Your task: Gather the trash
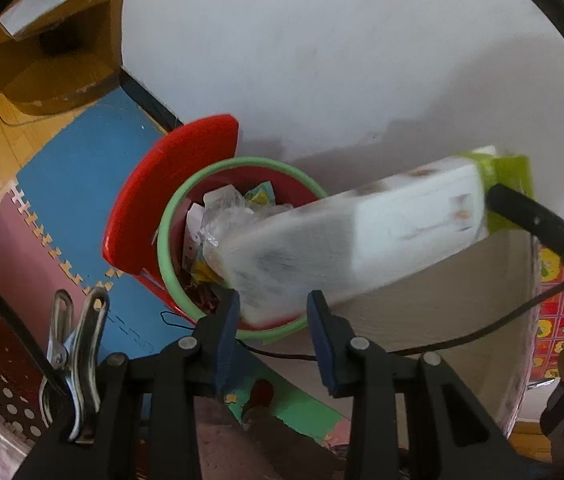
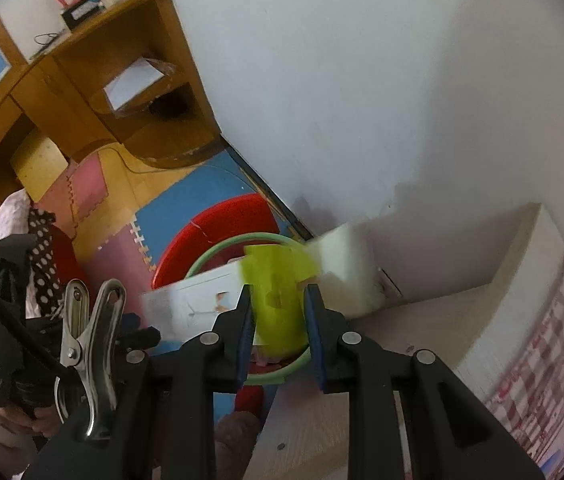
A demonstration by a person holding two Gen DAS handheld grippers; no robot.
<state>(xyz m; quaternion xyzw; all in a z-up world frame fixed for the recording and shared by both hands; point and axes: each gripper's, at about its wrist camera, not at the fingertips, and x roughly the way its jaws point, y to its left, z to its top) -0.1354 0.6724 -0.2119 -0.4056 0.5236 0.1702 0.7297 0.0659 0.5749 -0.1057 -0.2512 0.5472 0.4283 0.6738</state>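
Note:
A white carton with a lime green end [image 1: 362, 236] hangs tilted over a red trash bin with a green rim [image 1: 170, 216]. The bin holds crumpled plastic and wrappers [image 1: 226, 208], and its red lid [image 1: 162, 184] stands open behind it. My right gripper [image 2: 279, 320] is shut on the carton's green end [image 2: 278, 280]. My left gripper [image 1: 274, 312] is open, its blue pads either side of the carton's lower white end; I cannot tell if they touch it. The bin's rim also shows in the right wrist view [image 2: 202, 260].
A pale table top [image 1: 442, 304] lies right of the bin. A white wall [image 1: 322, 60] is behind. Foam floor mats [image 1: 74, 184] cover the floor. A wooden desk with shelves [image 2: 82, 92] stands at the left. A black cable [image 1: 482, 332] crosses the table.

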